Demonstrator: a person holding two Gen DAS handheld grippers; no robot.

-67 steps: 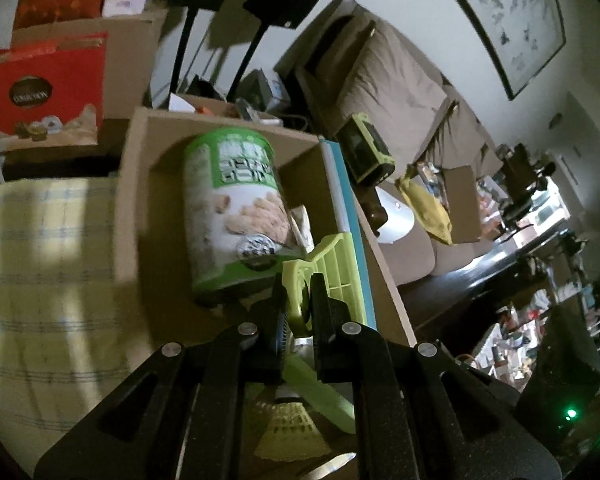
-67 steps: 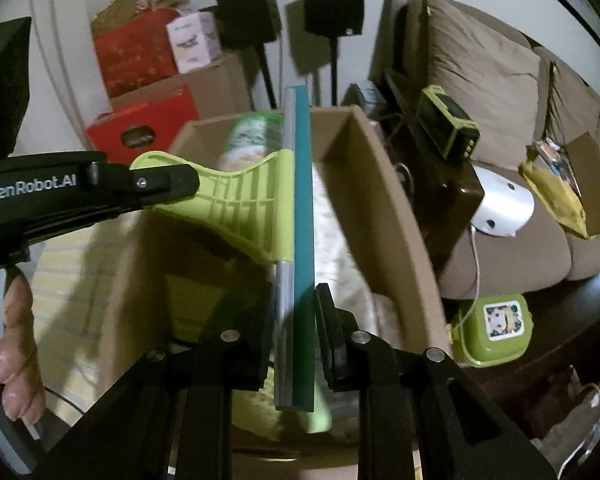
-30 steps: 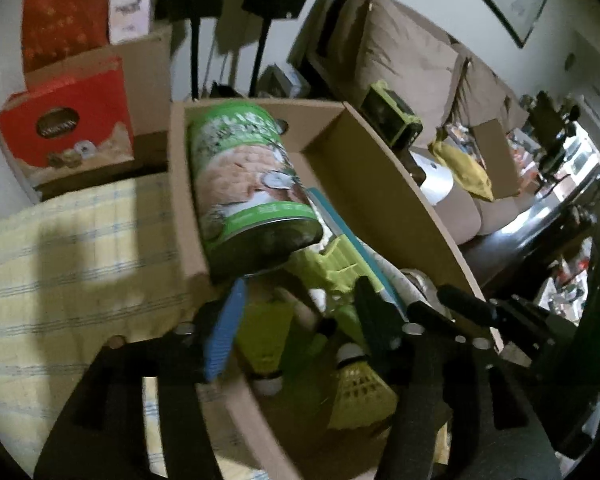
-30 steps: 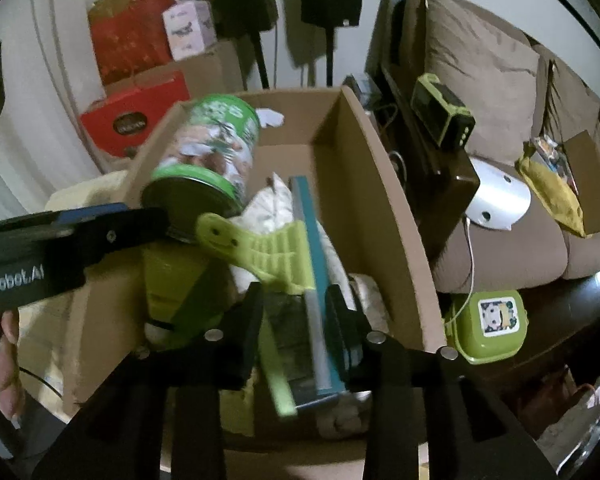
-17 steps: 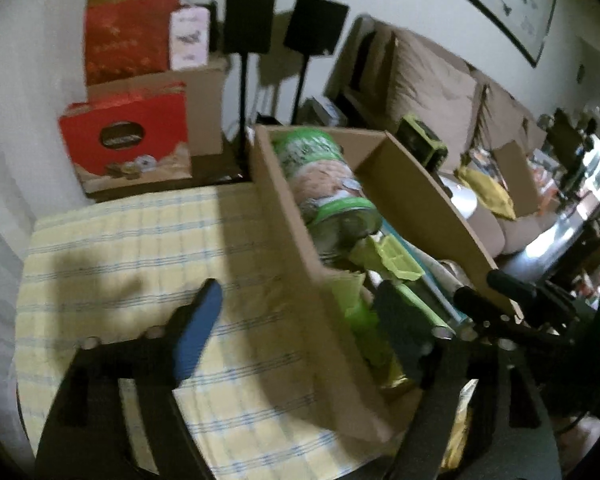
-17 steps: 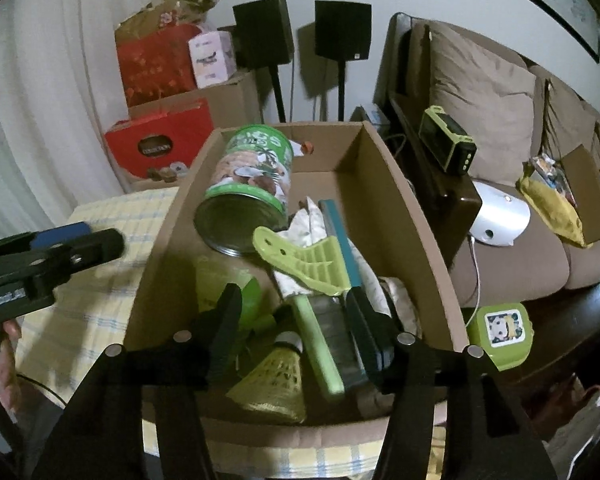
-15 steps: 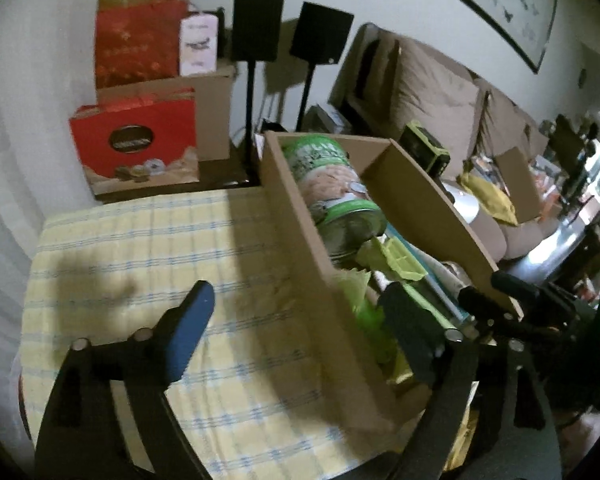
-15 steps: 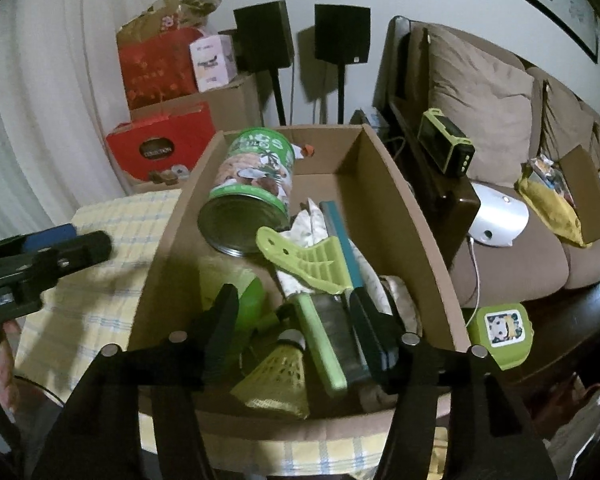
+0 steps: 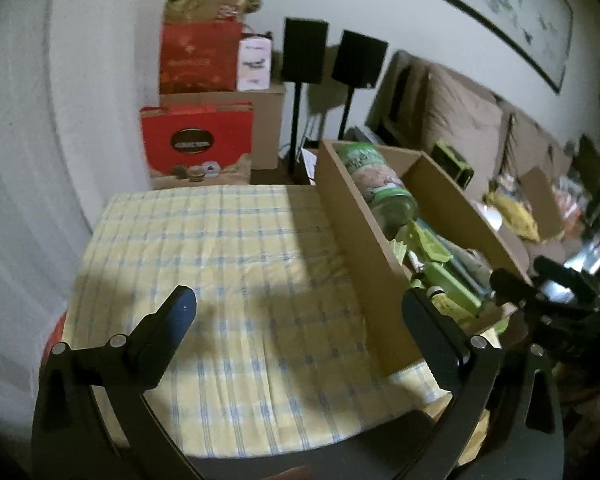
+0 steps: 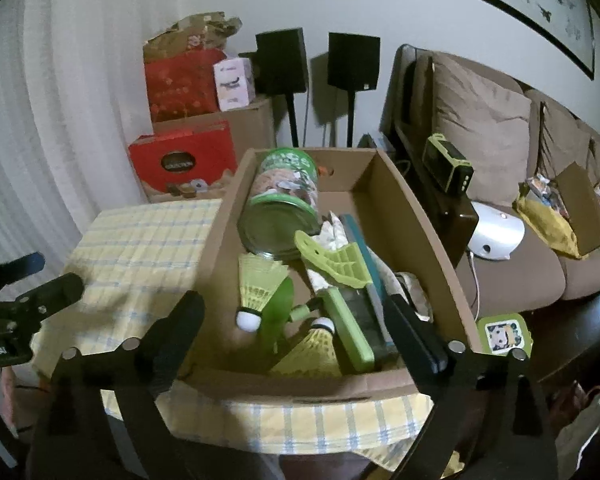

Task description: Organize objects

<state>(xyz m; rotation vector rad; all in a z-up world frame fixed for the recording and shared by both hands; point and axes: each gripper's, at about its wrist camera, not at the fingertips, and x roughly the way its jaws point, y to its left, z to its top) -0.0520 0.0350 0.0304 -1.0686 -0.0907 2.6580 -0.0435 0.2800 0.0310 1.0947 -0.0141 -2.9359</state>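
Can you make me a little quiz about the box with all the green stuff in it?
1. True or false: the green can stands upright in the cardboard box.
2. How many yellow shuttlecocks lie in the box?
3. Is the right gripper A) open and empty, or B) shut on the green squeegee?

Key: 1. False, it lies on its side. 2. Two. 3. A.

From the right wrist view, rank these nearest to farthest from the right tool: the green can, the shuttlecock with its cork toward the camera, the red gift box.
1. Shuttlecock, in the cardboard box, just ahead of the open right tool.
2. Green can, on its side, deeper in the box on the left.
3. Red gift box, beyond the table, far left by the wall.
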